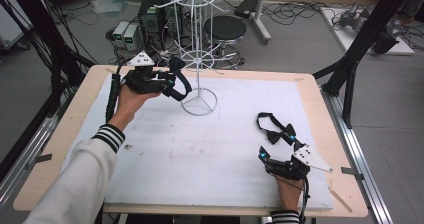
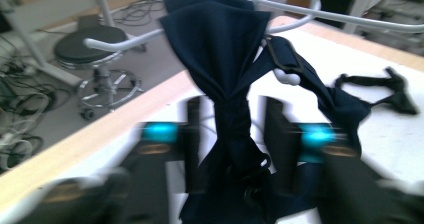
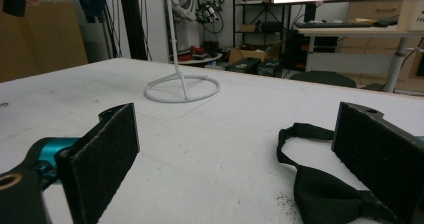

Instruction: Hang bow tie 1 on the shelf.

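Observation:
My left gripper [image 1: 167,81] is raised beside the white wire rack [image 1: 198,59] and is shut on a navy bow tie [image 1: 178,83]. In the left gripper view the navy bow tie [image 2: 225,79] stands upright between the blurred jaws of the left gripper [image 2: 235,134]. Its strap [image 2: 300,74] hangs around a ball-tipped rack arm [image 2: 285,76]. A black bow tie [image 1: 274,132] lies on the white mat at the right. My right gripper [image 1: 276,143] rests low there and open, its jaws either side of the tie. In the right gripper view the black bow tie [image 3: 320,191] lies by the right jaw of that gripper [image 3: 235,129].
The rack's ring base [image 1: 199,102] stands on the white mat [image 1: 200,149] at centre back, and the ring base [image 3: 182,91] lies ahead of my right gripper. The wooden table edge [image 1: 320,109] frames the mat. A black stool [image 1: 225,29] and cables are on the floor behind.

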`<act>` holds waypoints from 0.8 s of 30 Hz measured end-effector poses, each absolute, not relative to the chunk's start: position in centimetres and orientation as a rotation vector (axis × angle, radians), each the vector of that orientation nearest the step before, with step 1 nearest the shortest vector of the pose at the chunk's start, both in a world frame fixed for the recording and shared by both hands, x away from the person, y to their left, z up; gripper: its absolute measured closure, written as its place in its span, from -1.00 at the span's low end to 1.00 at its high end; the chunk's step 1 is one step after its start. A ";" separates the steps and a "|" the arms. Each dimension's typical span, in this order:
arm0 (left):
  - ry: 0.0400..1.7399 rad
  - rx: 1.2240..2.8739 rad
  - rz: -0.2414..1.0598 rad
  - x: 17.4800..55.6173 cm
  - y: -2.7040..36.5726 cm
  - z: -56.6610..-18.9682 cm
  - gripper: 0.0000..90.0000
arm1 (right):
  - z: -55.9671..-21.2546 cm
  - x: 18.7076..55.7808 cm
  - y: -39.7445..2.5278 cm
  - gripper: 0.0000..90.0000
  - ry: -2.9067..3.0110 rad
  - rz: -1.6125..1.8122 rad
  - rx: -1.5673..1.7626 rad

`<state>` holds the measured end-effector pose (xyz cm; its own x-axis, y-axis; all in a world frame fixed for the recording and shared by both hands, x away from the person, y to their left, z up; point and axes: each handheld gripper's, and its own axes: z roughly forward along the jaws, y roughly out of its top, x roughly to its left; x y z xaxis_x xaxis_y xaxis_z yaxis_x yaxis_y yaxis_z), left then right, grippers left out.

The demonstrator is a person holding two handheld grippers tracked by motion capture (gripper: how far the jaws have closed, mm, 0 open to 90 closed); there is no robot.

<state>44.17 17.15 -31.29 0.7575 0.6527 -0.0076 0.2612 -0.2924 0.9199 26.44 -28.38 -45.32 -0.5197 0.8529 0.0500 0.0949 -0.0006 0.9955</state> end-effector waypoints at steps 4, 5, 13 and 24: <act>0.696 1.887 0.444 43.8 17.2 -31.2 -0.60 | -45.3 26.4 -28.4 -0.91 1.660 1.585 0.988; 0.692 1.884 0.453 43.6 17.3 -31.2 -0.62 | -45.3 26.4 -28.4 -0.91 1.659 1.587 0.990; 0.683 1.829 0.483 43.0 18.9 -30.8 -0.61 | -45.3 26.4 -28.5 -0.91 1.655 1.592 0.999; 0.617 1.744 0.468 41.3 21.5 -31.3 -0.62 | -45.3 26.5 -28.4 -0.91 1.659 1.582 0.997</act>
<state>41.27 21.54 -31.34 0.7810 0.6245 -0.0067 0.1617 -0.1920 0.9680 26.45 -28.36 -45.31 -0.5147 0.8554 0.0576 0.0982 -0.0080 0.9951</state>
